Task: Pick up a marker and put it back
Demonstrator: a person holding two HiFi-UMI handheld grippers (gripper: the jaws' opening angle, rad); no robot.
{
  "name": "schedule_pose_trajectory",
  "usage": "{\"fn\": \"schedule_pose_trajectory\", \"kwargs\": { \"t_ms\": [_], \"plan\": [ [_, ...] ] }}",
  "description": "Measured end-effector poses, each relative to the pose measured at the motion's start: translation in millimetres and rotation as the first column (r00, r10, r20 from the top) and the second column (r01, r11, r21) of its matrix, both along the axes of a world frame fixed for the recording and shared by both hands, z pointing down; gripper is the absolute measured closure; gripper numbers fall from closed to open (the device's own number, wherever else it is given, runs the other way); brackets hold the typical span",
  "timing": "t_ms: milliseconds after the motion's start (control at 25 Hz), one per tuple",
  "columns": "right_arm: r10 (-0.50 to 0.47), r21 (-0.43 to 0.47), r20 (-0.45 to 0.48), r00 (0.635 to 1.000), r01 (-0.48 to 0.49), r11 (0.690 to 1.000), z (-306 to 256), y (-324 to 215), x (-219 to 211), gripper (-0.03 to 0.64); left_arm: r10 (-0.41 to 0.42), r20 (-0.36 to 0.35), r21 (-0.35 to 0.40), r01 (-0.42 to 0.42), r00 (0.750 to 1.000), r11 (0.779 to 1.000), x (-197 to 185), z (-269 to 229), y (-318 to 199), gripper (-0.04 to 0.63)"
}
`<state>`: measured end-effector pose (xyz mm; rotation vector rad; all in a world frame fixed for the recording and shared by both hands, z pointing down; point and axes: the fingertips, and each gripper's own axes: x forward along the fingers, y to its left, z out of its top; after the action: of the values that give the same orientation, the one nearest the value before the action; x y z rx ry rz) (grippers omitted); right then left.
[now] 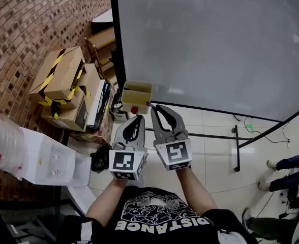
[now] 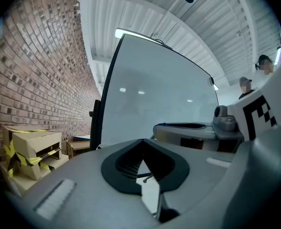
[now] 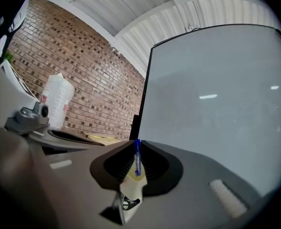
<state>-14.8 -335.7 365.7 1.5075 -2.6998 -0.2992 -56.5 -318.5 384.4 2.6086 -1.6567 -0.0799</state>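
Observation:
A blue marker (image 3: 137, 159) stands upright between the jaws of my right gripper (image 3: 136, 147), which is shut on it. In the head view my right gripper (image 1: 152, 107) has its tips just right of a yellow holder box (image 1: 137, 95) with a red dot, at the lower left corner of the whiteboard (image 1: 215, 44). The same box (image 3: 132, 181) shows pale yellow behind the marker. My left gripper (image 1: 138, 117) sits just below the box, its jaws together and holding nothing. Its tips (image 2: 141, 143) meet in the left gripper view.
Cardboard boxes with yellow-black tape (image 1: 58, 80) are stacked by the brick wall at left. A stack of clear cups (image 1: 2, 141) and a white bin (image 1: 50, 161) stand nearer. The whiteboard's black stand legs (image 1: 237, 151) cross the floor. People's legs (image 1: 287, 172) show at right.

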Motion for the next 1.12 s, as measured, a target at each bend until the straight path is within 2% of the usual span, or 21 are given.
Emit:
{"fn": "schedule_pose_trajectory", "kwargs": {
  "t_ms": [1120],
  "plan": [
    [0.011,-0.129,-0.077,0.997,-0.021,0.991,68,-58,-22,0.580,0.004,0.003,-0.035,-0.004,1.000,0.999,-19,19,-46,0.589]
  ]
}}
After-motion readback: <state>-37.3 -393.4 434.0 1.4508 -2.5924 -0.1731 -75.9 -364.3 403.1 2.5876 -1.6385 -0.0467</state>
